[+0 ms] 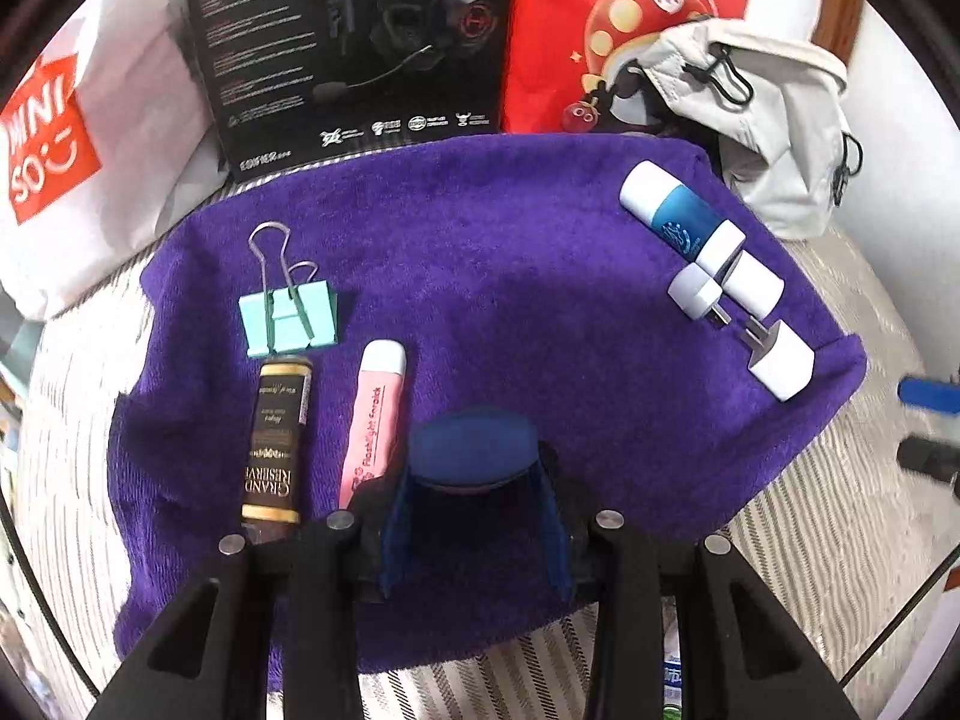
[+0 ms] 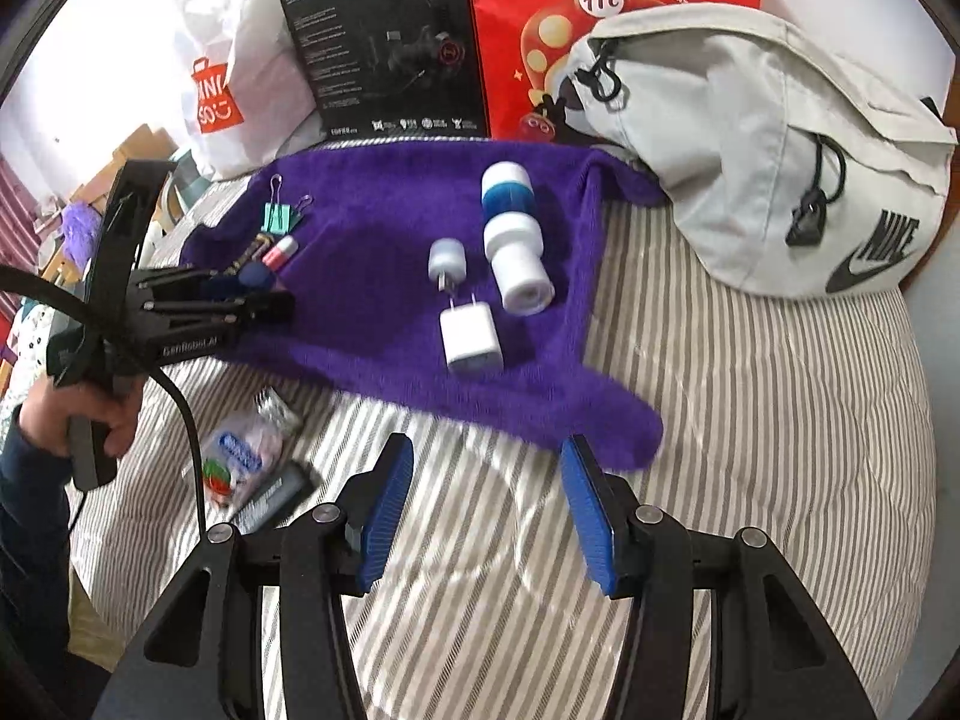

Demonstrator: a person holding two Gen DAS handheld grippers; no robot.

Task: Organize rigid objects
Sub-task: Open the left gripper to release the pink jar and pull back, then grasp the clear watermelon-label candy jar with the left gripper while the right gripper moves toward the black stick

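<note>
Blue disc (image 1: 474, 447) gripped in left tongs (image 1: 474, 480) mid-towel (image 1: 480, 240); right tongs (image 2: 486, 504) spread wide over bare bedsheet (image 2: 750, 420)

the white shopping bag (image 1: 54, 138) carries "miniso" on an orange-red patch. the small dark bottle (image 1: 277, 438) reads "grand reserve". the pink tube (image 1: 372, 414) reads "flashlight for kids". the grey bag (image 2: 780, 138) shows "nike" with its swoosh. the red bag (image 2: 540, 30) has "hi" in a white bubble. the left hand-held gripper (image 2: 264, 288) bears "genrobot.ai".
</note>
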